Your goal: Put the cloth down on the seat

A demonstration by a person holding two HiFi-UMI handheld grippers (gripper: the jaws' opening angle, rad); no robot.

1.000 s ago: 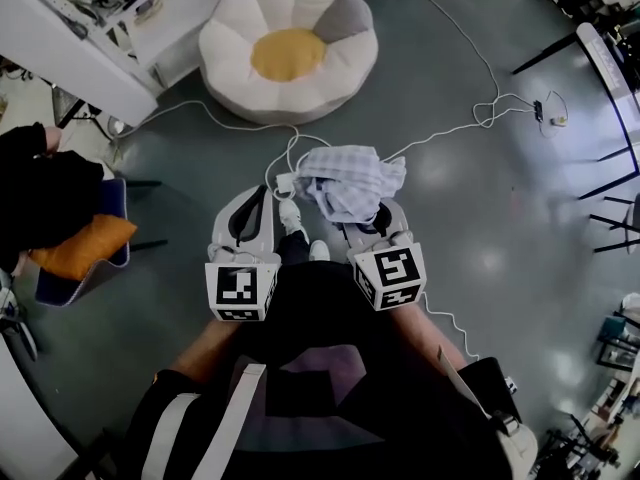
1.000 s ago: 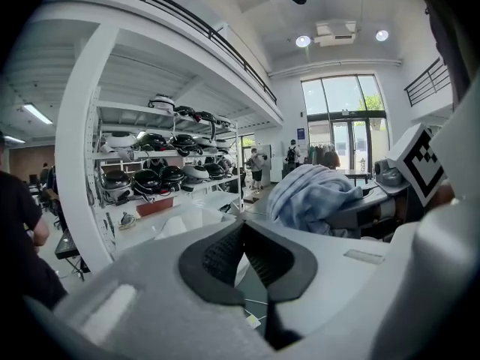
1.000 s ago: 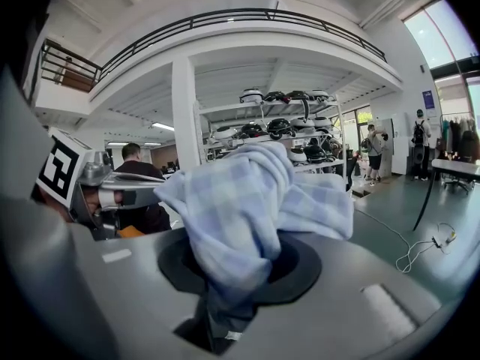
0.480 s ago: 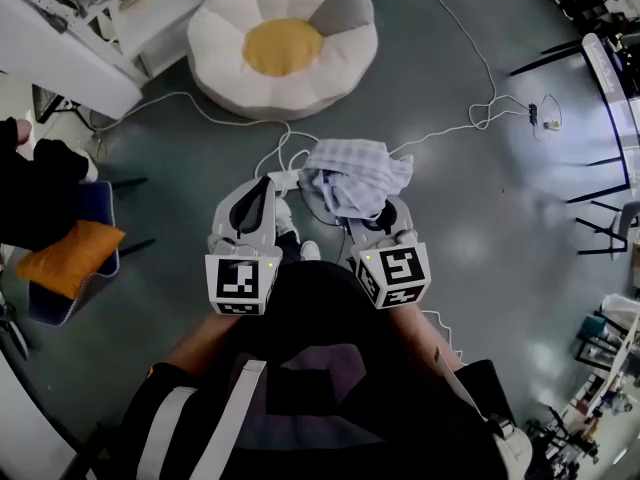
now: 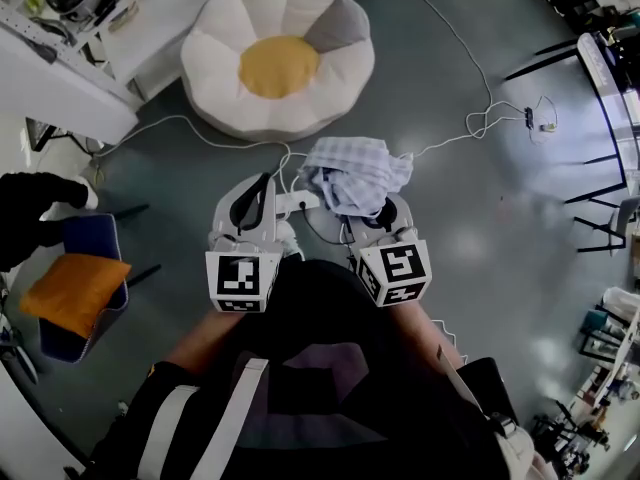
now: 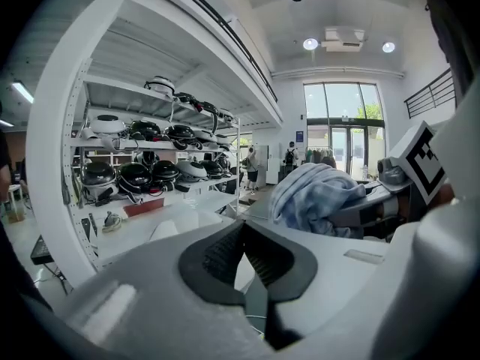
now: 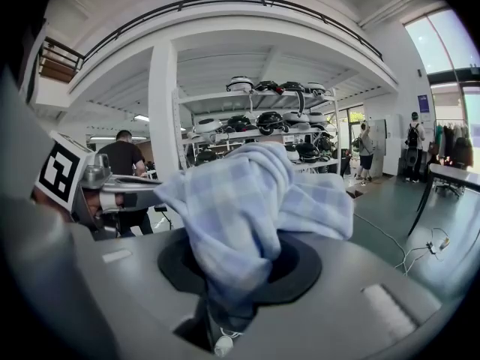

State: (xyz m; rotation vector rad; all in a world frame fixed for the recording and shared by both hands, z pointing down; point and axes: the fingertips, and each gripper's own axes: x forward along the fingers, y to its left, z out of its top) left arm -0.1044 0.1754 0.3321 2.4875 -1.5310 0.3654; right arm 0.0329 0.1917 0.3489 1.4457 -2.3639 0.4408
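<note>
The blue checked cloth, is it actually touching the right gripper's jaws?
Touching. The right gripper view shows the right gripper closed on the cloth, which is pinched between its jaws and bulges out above them.

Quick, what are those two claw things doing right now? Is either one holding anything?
Left gripper: closed, nothing between its jaws.
Right gripper: closed on the checked cloth.
</note>
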